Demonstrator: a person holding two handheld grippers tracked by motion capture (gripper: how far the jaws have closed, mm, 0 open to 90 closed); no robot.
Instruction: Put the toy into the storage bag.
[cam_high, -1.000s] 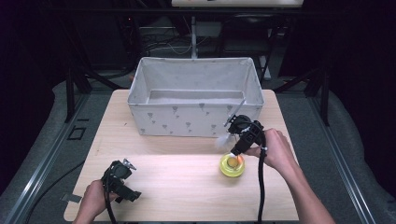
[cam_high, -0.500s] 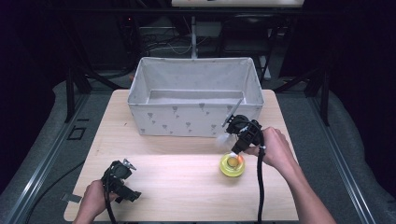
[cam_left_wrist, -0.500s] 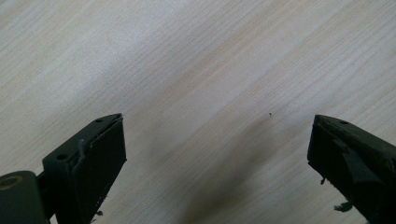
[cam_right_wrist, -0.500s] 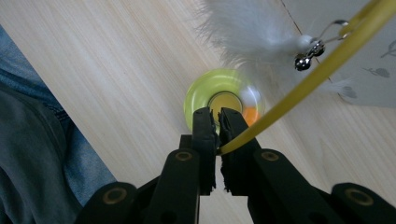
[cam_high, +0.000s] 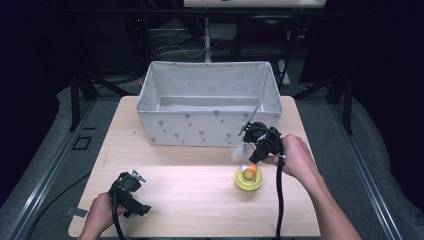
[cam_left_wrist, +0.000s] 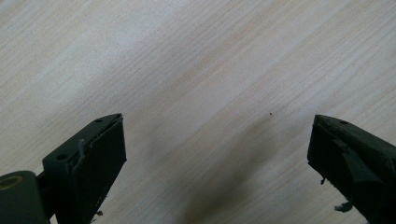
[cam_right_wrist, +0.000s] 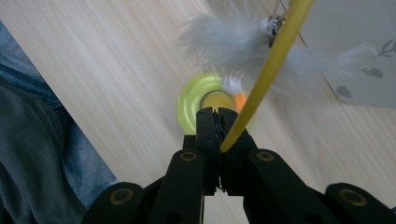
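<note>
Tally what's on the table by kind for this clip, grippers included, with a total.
Fabric bins: 1, the grey bin
Feather wands: 1, the feather wand, yellow stick clamped in the right gripper
Yellow-green discs: 1, the disc
Grippers: 2, counting the left gripper, jaws apart over bare wood
Total: 5

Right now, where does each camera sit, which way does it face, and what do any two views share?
High view: above the person's side, facing forward and down on the table and fabric bin; forearms, hands show.
Left gripper view: on the left gripper, facing bare wood; open jaws.
Right gripper view: on the right gripper, jaws clamping the yellow wand.
Shared: high and right gripper views show the green disc.
</note>
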